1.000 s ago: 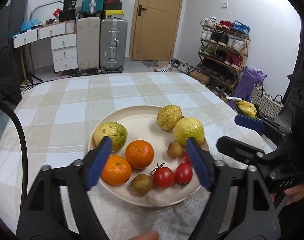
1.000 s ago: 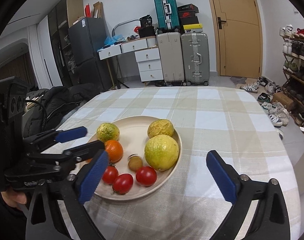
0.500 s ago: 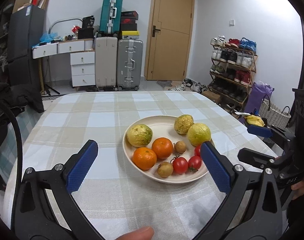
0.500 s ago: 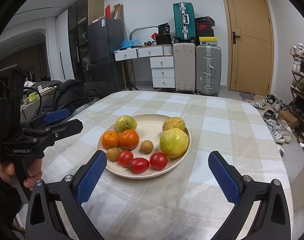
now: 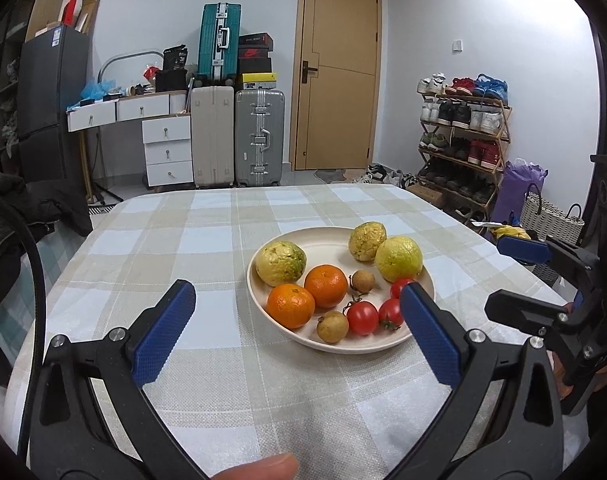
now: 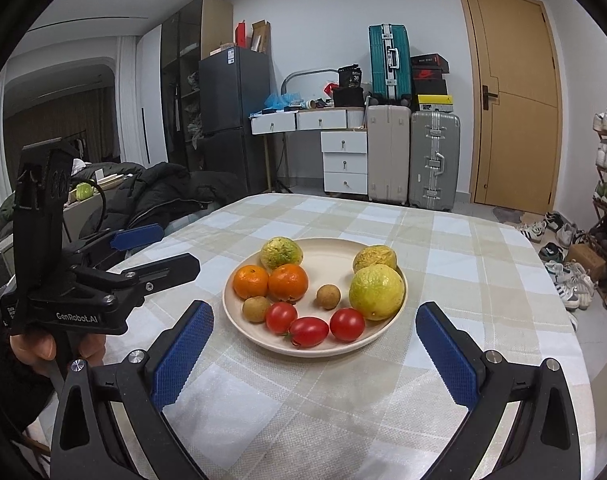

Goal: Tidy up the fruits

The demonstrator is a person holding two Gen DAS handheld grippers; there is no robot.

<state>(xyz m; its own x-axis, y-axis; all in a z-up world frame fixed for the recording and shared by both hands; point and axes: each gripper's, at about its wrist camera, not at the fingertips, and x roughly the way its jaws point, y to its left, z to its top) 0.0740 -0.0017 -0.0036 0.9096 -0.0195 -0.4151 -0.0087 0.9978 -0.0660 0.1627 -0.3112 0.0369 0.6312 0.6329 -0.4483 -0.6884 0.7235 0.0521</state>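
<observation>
Fruit sits gathered on the plate (image 6: 383, 344) near the middle of the table (image 6: 443, 240): two oranges (image 6: 288, 282) touching each other, three tomatoes (image 6: 308, 331) in a row at the near rim, two small brown fruits (image 6: 328, 297), and three yellow-green fruits (image 6: 376, 292), the largest against the right edge. Compared with a second ago, both grippers have drawn back from the plate, which now lies further off and whole in each view. The left gripper (image 5: 295, 328) has just been opening its jaws; they stand spread wide with nothing between them but the tablecloth and the plate beyond. The right gripper (image 6: 315, 348) hangs with jaws equally spread and empty, framing the plate from the near side. My reading is that the sorting is finished or close to it, since no fruit lies loose on the cloth. Beyond the table stand suitcases (image 6: 433, 160), a drawer unit (image 6: 343, 160), a dark fridge (image 6: 231, 120), a door (image 6: 511, 100) and a shoe rack (image 5: 463, 140); a dark coat (image 6: 163, 192) lies off the left edge. Nothing blocks the way to the plate.
</observation>
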